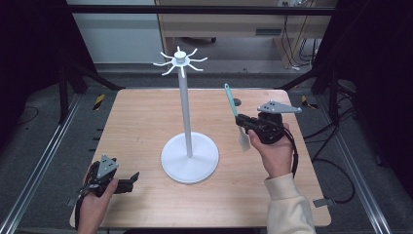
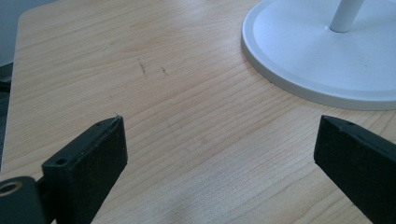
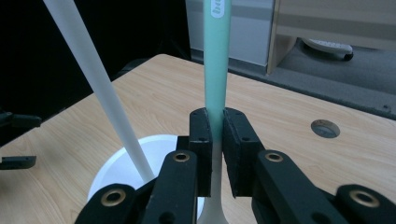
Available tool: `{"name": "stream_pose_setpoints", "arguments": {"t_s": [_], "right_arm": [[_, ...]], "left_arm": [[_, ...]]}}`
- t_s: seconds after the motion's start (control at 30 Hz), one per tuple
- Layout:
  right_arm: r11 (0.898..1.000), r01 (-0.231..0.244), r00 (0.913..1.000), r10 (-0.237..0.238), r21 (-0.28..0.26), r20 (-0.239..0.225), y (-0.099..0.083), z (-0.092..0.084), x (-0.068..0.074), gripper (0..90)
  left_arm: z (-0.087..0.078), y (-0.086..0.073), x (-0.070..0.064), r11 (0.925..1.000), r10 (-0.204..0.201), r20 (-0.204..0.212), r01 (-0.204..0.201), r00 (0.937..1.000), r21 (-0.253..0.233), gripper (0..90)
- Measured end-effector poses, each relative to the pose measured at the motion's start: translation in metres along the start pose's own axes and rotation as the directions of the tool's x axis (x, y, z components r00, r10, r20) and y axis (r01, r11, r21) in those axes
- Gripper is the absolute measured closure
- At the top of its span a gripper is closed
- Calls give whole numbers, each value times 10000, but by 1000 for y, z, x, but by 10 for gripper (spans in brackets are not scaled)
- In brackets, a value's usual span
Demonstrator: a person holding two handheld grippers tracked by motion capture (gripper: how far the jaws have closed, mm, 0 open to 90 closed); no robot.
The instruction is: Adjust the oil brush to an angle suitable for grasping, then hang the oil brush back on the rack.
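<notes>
Spatula with a mint-green handle sits clamped in my right tongs, which I hold above the right part of the wooden surface. In the right gripper view the two black jaws press on the handle from both sides. The handle points up and away from me, and the pale blade hangs below the jaws. The white hook stand is in the middle of the surface, apart from the spatula. My left tongs rest near the front left corner, jaws wide apart with nothing between them, only bare wood, close to the stand's round base.
</notes>
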State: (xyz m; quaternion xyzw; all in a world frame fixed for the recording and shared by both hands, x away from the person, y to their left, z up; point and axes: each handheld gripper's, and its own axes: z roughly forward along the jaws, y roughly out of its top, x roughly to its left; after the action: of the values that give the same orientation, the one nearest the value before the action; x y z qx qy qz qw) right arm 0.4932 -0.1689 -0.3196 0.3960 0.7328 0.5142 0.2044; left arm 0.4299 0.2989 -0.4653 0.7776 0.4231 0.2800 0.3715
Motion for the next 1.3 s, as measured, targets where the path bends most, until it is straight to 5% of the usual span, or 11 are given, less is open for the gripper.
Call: {"name": "stream_pose_setpoints", "arguments": {"t_s": [1.3], "right_arm": [[9934, 431, 9983, -470, -1061, -342, 18, -24, 18, 825]], "left_arm": [[-3, 1, 0, 9999, 59, -140, -60, 9999, -104, 23]]}}
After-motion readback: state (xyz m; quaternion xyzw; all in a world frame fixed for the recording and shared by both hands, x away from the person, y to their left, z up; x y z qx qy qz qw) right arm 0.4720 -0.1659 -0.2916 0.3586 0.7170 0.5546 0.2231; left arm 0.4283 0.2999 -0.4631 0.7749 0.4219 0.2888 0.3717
